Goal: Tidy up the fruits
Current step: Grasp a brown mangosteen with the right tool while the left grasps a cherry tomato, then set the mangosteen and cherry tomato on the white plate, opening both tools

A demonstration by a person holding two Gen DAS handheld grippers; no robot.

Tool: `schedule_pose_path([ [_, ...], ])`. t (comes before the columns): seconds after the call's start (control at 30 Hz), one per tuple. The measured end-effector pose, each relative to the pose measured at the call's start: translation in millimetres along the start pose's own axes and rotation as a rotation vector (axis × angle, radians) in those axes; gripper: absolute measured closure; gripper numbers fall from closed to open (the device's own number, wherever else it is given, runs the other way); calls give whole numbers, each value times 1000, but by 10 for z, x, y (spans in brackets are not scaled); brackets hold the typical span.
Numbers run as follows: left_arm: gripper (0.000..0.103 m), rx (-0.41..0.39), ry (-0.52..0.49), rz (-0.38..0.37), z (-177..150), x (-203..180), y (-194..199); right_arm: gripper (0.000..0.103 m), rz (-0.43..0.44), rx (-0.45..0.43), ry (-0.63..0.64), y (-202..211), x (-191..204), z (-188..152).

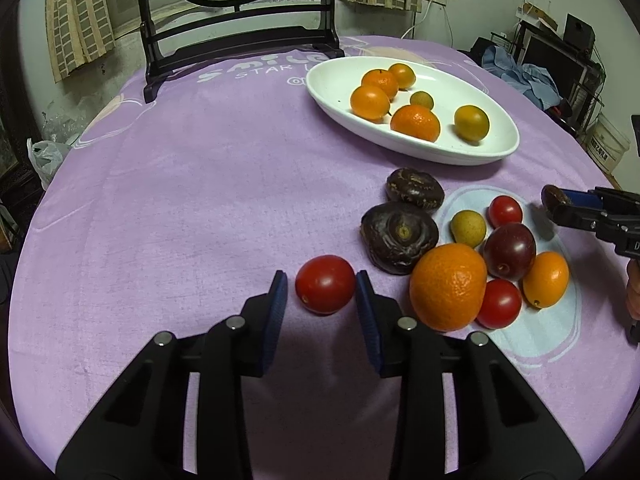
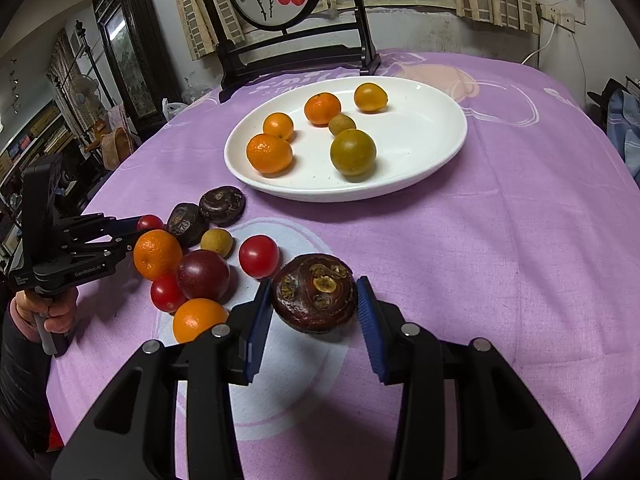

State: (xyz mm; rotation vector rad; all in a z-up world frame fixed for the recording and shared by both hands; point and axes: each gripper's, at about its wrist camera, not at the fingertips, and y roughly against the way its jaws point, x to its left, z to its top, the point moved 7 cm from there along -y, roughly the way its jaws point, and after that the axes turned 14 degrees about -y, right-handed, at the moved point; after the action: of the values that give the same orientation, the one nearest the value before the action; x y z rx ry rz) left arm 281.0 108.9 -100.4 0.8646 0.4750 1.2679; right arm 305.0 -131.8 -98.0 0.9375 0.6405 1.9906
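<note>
Left tool (image 1: 321, 286) brackets a red cherry tomato (image 1: 325, 284) between its blue pads: the right pad touches the fruit, the left stands a sliver off, so whether it pinches cannot be told. The tomato sits on the purple cloth of the table (image 1: 180, 200), left of the loose heap of fruit.

Right tool (image 2: 314, 300) has a dark brown water chestnut (image 2: 314, 293) between its pads. The left pad touches it, a narrow gap shows at the right pad, and a firm grip cannot be confirmed. The chestnut is squat and glossy, with yellowish dried scars on its top.

Seen from the right wrist, the side of the left tool reads "GenRobot.AI". White print on the cloth reads "SMILE" and "STAR", partly hidden by the dish.

Beside the tomato lie two more water chestnuts (image 1: 400, 236), a large mandarin (image 1: 448, 286), a dark plum (image 1: 509, 251), two further tomatoes, a green-yellow kumquat and an orange one, touching or just beside each other. Farther back a white oval dish (image 1: 328, 88) holds six orange and greenish citrus fruits. Behind it stands a dark wooden screen (image 1: 240, 32) painted with red persimmons.
</note>
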Motion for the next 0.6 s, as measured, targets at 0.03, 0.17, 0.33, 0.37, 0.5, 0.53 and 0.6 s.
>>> schedule_pose_path([
  [0.03, 72, 2, -6, 1, -2, -13, -6, 61, -1, 0, 1, -1, -1, -1],
  [0.17, 72, 2, -21, 15, -13, -30, -1, 61, 1, 2, 3, 0, 6, -6],
  [0.33, 73, -8, 6, 13, -7, -6, 45, 61, 18, 1, 35, 12, 96, -45],
  [0.37, 73, -18, 13, 17, 5, 3, 76, 61, 36, -2, 49, 25, 142, -55],
  [0.5, 73, -112, 47, -15, 175, -35, 300, 61, 119, -53, 65, 125, 281, 17],
  [0.53, 73, -129, 54, -31, 235, -54, 330, 61, 137, -73, 51, 155, 293, 71],
  [0.6, 73, -169, 63, -60, 417, -119, 390, 61, 150, -133, 7, 211, 251, 234],
])
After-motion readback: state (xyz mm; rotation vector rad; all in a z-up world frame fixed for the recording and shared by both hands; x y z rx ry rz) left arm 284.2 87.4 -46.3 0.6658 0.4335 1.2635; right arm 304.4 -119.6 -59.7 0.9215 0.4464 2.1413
